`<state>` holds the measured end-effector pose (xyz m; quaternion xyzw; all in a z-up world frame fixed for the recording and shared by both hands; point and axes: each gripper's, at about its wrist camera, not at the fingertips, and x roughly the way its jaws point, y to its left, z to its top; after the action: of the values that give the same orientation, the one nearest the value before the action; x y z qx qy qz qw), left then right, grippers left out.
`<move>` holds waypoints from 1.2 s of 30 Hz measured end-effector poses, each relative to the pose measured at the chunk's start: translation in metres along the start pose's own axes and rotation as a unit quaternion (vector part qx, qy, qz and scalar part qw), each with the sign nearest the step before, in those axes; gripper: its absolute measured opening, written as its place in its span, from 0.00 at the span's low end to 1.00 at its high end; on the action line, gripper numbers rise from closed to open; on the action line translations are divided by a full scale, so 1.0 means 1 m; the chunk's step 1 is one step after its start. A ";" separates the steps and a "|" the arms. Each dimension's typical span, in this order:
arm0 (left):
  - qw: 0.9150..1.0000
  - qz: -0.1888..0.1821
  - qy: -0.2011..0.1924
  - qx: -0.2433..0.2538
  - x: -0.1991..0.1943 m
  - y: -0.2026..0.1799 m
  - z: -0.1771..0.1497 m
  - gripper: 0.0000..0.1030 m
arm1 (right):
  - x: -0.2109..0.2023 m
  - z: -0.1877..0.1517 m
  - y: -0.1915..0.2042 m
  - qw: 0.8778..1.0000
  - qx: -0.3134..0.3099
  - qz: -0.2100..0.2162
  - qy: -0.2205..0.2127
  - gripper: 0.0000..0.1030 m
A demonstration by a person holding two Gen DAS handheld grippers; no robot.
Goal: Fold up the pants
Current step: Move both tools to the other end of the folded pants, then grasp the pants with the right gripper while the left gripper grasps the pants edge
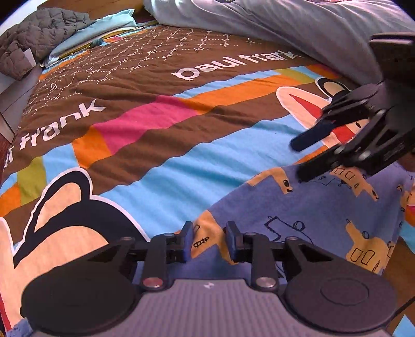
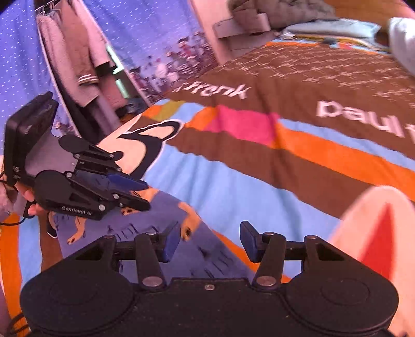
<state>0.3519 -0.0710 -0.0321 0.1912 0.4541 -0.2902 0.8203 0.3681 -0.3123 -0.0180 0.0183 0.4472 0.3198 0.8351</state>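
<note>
The pants [image 1: 311, 212] are blue-purple with yellow animal prints and lie flat on the colourful bedspread [image 1: 181, 168] near its front edge. My left gripper [image 1: 210, 241] sits low at the pants' near left edge. Its jaws stand narrow with a gap, and the cloth's edge shows between the pads without being pinched. My right gripper [image 1: 297, 160] hovers open over the pants' far edge. In the blurred right wrist view the right gripper [image 2: 210, 243] stands open above the pants [image 2: 160, 210], and the left gripper [image 2: 147, 195] rests on the cloth, held by a hand [image 2: 26, 197].
A pale blue duvet [image 1: 285, 23] is bunched at the back right of the bed. A grey quilted jacket [image 1: 39, 33] and a pillow [image 1: 103, 26] lie at the back left. Clothes hang [image 2: 85, 51] beyond the bed's left side. Wooden floor [image 1: 404, 248] shows past the bed's edge.
</note>
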 end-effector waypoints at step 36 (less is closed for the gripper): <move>0.998 -0.028 0.010 0.059 -0.049 -0.025 -0.023 0.62 | -0.040 -0.121 0.115 0.975 -0.219 0.004 -0.039 0.08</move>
<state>0.2999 -0.0616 -0.0031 0.2290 0.4495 -0.3374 0.7948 0.2007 -0.2736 -0.0251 -0.1510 0.3336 0.4126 0.8341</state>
